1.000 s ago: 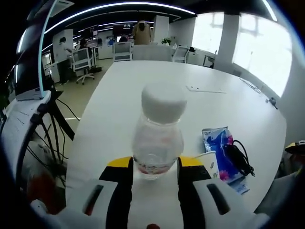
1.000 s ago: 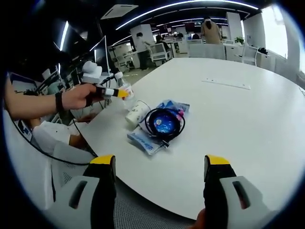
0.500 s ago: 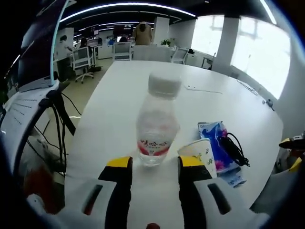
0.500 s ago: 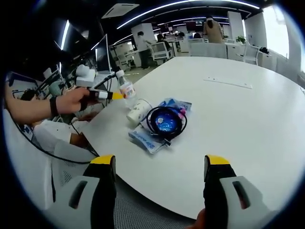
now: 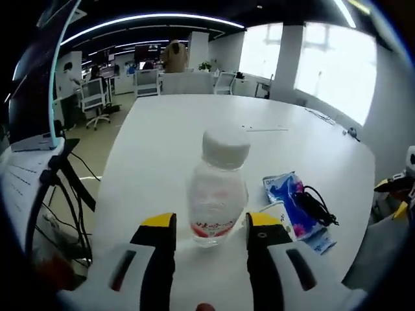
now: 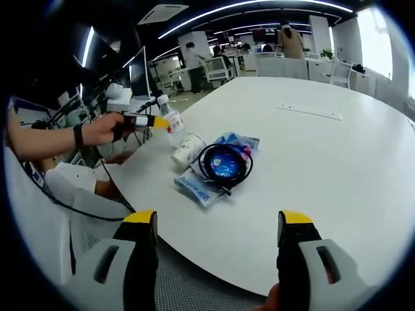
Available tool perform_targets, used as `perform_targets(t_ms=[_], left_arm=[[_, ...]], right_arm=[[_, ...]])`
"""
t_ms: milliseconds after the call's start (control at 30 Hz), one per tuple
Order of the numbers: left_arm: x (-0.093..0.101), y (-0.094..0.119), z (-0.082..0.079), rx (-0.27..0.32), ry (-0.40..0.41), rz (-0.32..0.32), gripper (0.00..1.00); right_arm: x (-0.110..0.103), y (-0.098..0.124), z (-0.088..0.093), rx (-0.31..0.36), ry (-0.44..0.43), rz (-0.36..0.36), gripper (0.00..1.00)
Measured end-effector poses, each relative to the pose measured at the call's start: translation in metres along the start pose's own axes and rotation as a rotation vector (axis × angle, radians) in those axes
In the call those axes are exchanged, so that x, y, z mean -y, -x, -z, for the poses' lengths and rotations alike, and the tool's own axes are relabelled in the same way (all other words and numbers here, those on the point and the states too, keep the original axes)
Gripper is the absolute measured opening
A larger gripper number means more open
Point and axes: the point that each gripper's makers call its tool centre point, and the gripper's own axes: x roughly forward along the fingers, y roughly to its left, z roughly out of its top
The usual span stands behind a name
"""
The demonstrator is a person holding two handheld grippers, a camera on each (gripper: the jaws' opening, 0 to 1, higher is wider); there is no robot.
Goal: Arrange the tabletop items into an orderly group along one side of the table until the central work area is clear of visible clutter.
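Note:
A clear water bottle (image 5: 217,188) with a white cap stands upright on the white table (image 5: 155,142), near its edge. My left gripper (image 5: 211,223) is open, its yellow-tipped jaws on either side of the bottle's base. Right of the bottle a paper cup (image 5: 280,217) lies on its side, against a blue packet (image 5: 288,191) with a coiled black cable (image 5: 319,208) on it. From the right gripper view the bottle (image 6: 170,118), cup (image 6: 185,150), cable (image 6: 224,163) and packet (image 6: 200,189) sit in one cluster, with the left gripper (image 6: 157,121) at the bottle. My right gripper (image 6: 217,227) hangs open and empty over the table's near edge.
A thin white strip (image 6: 308,113) lies further out on the table (image 6: 337,175). A monitor (image 5: 35,110) and hanging cables (image 5: 71,188) stand just past the table's left edge. A person's hand (image 6: 107,129) holds the left gripper. Office chairs (image 5: 91,97) stand behind.
One second ago the bottle stood close between the left jaws. Half a second ago the gripper had drawn back from it. Now the jaws are around its base again. The right gripper has stayed put.

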Motion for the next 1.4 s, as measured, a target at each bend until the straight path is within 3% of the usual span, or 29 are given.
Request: perform_targets(t_ms=[233, 633, 967, 1400], left_arm=[[0.005, 0.000, -0.003, 0.009, -0.033, 0.027, 0.33], [0.007, -0.003, -0.002, -0.003, -0.007, -0.027, 0.33], [0.007, -0.006, 0.008, -0.026, 0.101, -0.126, 0.31], [0.008, -0.002, 0.015, -0.037, 0.142, -0.132, 0.29]], right_arm=[[-0.002, -0.001, -0.001, -0.001, 0.005, -0.001, 0.75], [-0.002, -0.003, 0.000, -0.004, 0.000, -0.005, 0.75], [0.003, 0.000, 0.000, 0.003, -0.013, 0.009, 0.75], [0.003, 0.002, 0.004, 0.003, -0.019, 0.011, 0.75]])
